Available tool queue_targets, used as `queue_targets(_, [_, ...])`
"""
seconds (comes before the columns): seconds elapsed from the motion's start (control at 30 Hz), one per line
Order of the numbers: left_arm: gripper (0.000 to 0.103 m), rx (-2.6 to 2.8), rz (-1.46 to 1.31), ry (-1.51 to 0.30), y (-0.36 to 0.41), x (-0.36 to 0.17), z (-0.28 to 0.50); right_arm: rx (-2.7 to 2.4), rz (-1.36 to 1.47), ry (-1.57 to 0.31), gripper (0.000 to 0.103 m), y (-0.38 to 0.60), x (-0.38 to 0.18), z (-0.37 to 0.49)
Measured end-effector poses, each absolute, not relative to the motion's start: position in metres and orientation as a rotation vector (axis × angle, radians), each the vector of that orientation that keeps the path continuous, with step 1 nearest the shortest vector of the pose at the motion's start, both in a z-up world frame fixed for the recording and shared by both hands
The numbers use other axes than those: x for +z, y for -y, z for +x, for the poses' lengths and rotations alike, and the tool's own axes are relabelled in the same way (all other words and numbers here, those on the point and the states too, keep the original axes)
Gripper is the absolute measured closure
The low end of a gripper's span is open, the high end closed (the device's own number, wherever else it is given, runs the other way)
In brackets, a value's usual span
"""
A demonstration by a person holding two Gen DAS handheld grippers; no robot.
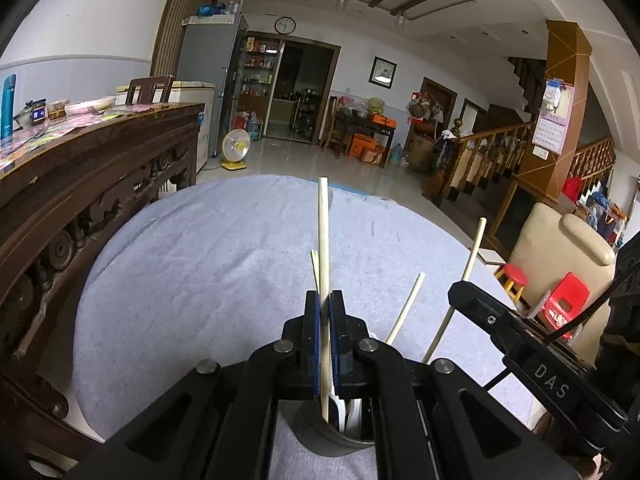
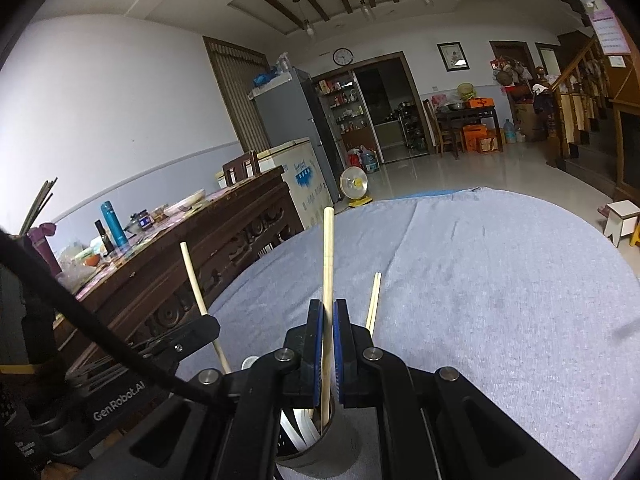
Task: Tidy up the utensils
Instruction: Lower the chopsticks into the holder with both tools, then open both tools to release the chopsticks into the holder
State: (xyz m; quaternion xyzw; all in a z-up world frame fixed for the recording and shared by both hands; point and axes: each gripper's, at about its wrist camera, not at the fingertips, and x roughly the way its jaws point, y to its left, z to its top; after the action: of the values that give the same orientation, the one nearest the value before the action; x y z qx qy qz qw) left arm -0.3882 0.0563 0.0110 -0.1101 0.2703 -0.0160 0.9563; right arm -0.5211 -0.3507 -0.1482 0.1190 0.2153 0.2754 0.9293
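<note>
My left gripper [image 1: 325, 300] is shut on a pale wooden chopstick [image 1: 322, 232] that stands upright with its lower end inside a grey metal utensil cup [image 1: 328, 436]. My right gripper [image 2: 329, 308] is shut on another wooden chopstick [image 2: 328, 248], also upright with its lower end in the same cup [image 2: 320, 446]. White utensils and more chopsticks [image 2: 373, 300] stand in the cup. The right gripper's body [image 1: 520, 332] shows at the right of the left wrist view, and the left gripper's body [image 2: 176, 340] shows at the left of the right wrist view.
The cup stands on a round table covered with a grey-blue cloth [image 1: 200, 264]. A dark carved wooden sideboard [image 1: 88, 168] with bottles and bowls stands to the left. A beige chair [image 1: 560, 248] and red stools [image 1: 568, 300] are to the right.
</note>
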Motion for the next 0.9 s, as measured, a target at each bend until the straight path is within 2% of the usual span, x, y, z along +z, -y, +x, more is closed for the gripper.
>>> queue_targets(0.9, [0.098, -0.036, -0.222, -0.671, -0.051, -0.015, -0.388, 0.570, 0.177, -0.495, 0.097, 0.342, -0.169, -0.538])
